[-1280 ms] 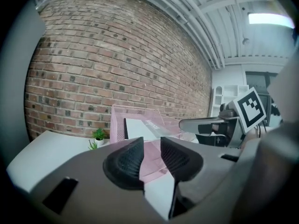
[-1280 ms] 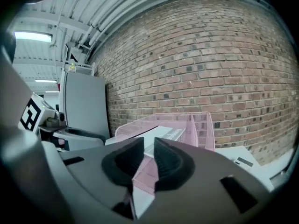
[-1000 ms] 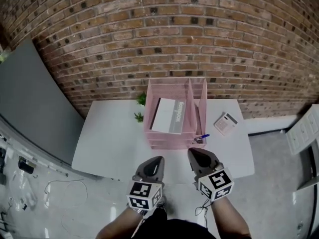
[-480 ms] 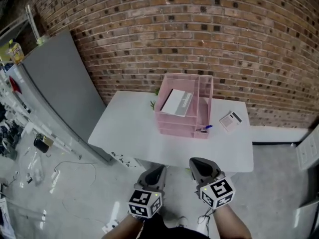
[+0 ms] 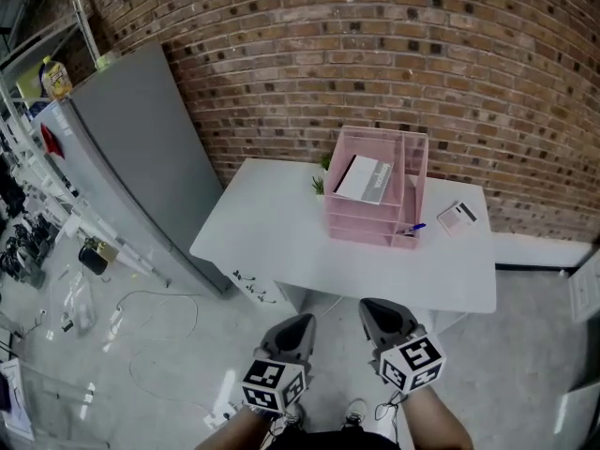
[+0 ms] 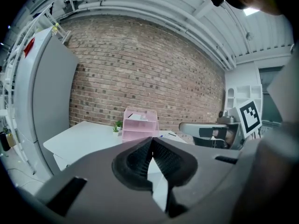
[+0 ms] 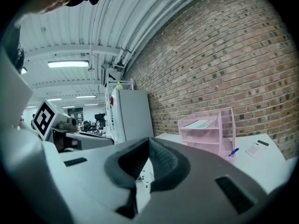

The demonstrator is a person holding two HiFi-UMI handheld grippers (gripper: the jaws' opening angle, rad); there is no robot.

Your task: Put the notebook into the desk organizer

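The notebook [image 5: 364,178], white with a grey spine, lies on the top tray of the pink mesh desk organizer [image 5: 377,223] at the back of the white table [image 5: 281,242]. The same organizer [image 6: 139,125] shows far off in the left gripper view and the organizer [image 7: 208,134] in the right gripper view. My left gripper [image 5: 298,324] and right gripper [image 5: 374,309] hang side by side over the floor, well short of the table's front edge. Both are shut with nothing between the jaws. Each gripper's marker cube faces up.
A blue pen [image 5: 413,228] sticks out at the organizer's right front. A calculator [image 5: 457,216] lies right of it and a small green plant [image 5: 320,185] to its left. A grey cabinet [image 5: 141,148] stands left of the table. Cables [image 5: 141,336] lie on the floor.
The view has drawn back and swung left: the table and organizer now lie farther away and to the right. Both grippers have come off the table's edge and stay shut.
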